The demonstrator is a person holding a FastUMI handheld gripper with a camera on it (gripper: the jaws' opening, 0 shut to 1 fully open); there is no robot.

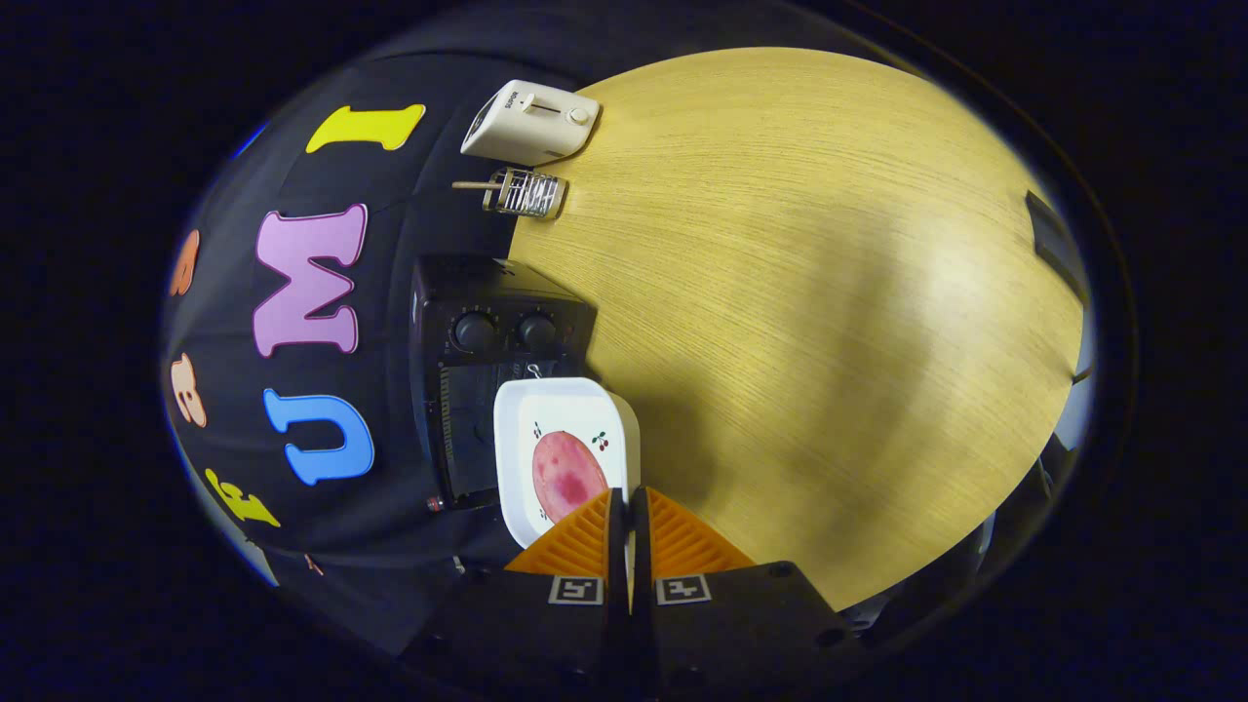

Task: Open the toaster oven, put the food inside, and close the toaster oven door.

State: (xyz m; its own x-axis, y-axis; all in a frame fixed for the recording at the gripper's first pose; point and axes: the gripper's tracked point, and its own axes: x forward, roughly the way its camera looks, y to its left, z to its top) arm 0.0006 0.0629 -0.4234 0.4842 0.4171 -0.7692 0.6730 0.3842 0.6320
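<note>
My gripper (pixel 629 512) is shut on the rim of a white square plate (pixel 522 414), both fingers pressing its near edge. A round pink slice of food (pixel 565 475) lies on the plate just ahead of the fingertips. Right beyond the plate stands the black toaster oven (pixel 487 292), against the booth's black wall, with two round knobs (pixel 476 332) on its panel. The plate covers much of the oven's front, so I cannot tell how the door stands.
Farther along the wall sit a small wire rack with a wooden handle (pixel 522 191) and a white pop-up toaster (pixel 531 122). The wooden table (pixel 829 322) stretches wide to the right of the oven. A dark object (pixel 1053 244) lies at its far right edge.
</note>
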